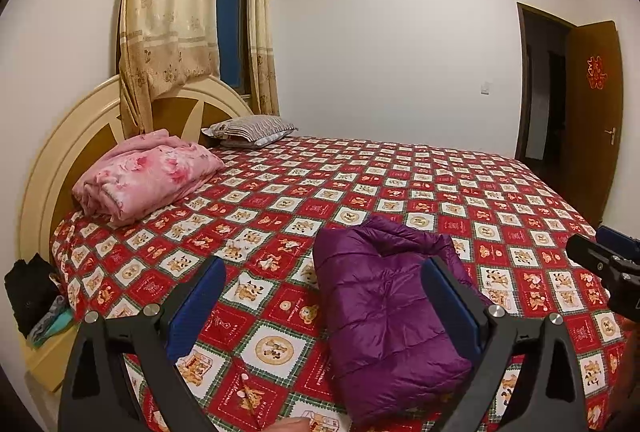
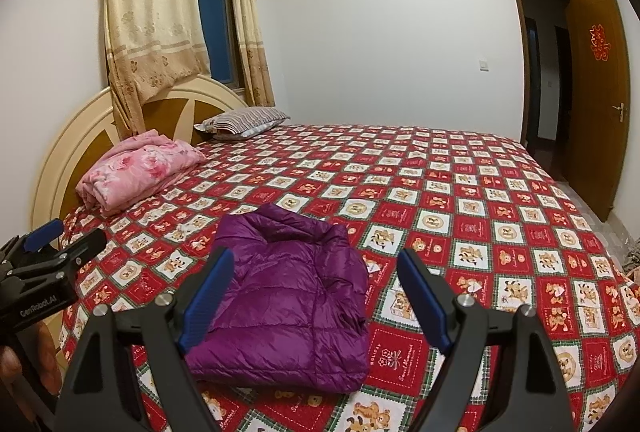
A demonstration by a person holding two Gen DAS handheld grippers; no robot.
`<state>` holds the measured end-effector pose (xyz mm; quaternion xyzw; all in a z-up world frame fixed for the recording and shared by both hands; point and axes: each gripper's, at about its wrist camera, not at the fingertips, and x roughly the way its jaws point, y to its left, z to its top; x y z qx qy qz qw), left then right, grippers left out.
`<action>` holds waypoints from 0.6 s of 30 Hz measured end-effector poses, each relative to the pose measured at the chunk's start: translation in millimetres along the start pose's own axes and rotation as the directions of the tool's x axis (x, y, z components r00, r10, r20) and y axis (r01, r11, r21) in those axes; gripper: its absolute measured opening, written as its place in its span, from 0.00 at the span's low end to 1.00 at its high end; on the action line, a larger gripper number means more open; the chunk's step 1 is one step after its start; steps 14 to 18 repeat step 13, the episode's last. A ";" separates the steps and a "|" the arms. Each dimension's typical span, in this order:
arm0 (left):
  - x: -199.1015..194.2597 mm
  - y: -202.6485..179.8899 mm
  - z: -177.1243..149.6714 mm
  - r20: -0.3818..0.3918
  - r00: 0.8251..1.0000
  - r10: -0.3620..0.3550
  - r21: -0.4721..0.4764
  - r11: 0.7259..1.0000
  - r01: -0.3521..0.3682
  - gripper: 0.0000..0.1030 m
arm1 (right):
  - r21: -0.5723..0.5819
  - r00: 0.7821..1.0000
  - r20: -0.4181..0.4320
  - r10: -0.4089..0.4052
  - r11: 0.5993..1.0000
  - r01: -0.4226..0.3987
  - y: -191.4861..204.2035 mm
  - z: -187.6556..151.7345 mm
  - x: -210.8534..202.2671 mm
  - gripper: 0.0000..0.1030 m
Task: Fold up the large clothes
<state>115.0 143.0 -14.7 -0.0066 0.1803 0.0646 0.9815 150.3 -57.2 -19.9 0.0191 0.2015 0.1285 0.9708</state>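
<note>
A purple puffer jacket (image 1: 384, 296) (image 2: 288, 296) lies folded into a compact rectangle on the red patterned bedspread (image 1: 360, 183) (image 2: 440, 191), near the bed's front edge. My left gripper (image 1: 324, 272) hovers above the bed with its blue pads wide apart and nothing between them; the jacket lies below its right finger. My right gripper (image 2: 314, 264) is open too, held above the jacket's right half without touching it. Each gripper shows at the edge of the other's view: the right gripper (image 1: 608, 260), the left gripper (image 2: 52, 248).
A folded pink floral quilt (image 1: 148, 171) (image 2: 140, 167) and a striped pillow (image 1: 252, 129) (image 2: 244, 119) lie by the headboard (image 1: 60, 151). Dark clothes (image 1: 32, 292) sit on a low stand left of the bed. A wooden door (image 1: 592, 119) stands ajar at the right.
</note>
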 end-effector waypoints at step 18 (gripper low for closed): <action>4.4 -6.8 -4.1 0.017 1.000 0.019 0.041 0.999 -0.019 0.96 | -0.007 1.000 -0.005 0.004 1.000 -0.005 3.2 -1.8 0.6 0.84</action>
